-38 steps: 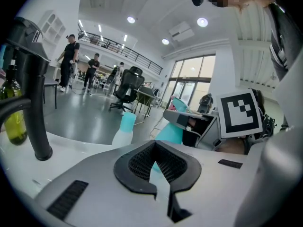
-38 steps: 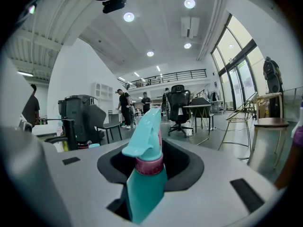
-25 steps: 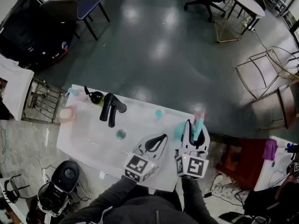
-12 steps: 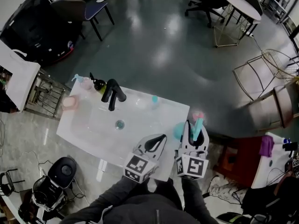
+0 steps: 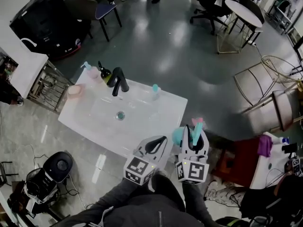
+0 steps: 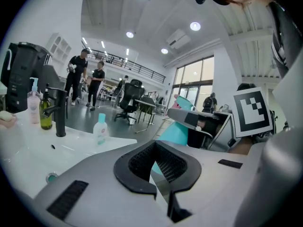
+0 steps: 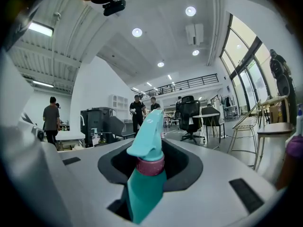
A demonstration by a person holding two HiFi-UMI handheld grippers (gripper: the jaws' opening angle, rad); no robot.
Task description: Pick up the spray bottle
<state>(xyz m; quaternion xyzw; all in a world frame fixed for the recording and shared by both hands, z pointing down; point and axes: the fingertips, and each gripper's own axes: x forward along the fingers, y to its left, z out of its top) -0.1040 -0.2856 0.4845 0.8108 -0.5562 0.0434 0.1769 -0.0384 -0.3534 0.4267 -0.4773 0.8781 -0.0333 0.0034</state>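
Note:
The spray bottle (image 5: 179,136) is teal with a pink collar and a teal trigger head (image 7: 147,126). My right gripper (image 5: 195,132) is shut on it, lifted in the air off the right end of the white sink counter (image 5: 161,109). In the right gripper view the bottle's neck (image 7: 144,183) sits upright between the dark pads. My left gripper (image 5: 164,140) hangs just left of it, shut and holding nothing. In the left gripper view, the teal bottle (image 6: 171,132) shows beyond its closed jaws (image 6: 158,162).
On the counter stand a black faucet (image 5: 118,82), a small teal-capped bottle (image 5: 155,90), a pink dispenser (image 5: 92,71), a dark bottle (image 5: 105,74) and a pink soap (image 5: 75,90). Chairs and a round table (image 5: 244,6) stand across the dark floor. A red cabinet (image 5: 236,162) is at right.
Both grippers, the right one still holding the spray bottle, have drawn back from the counter. The sink now lies farther up and left in the head view.

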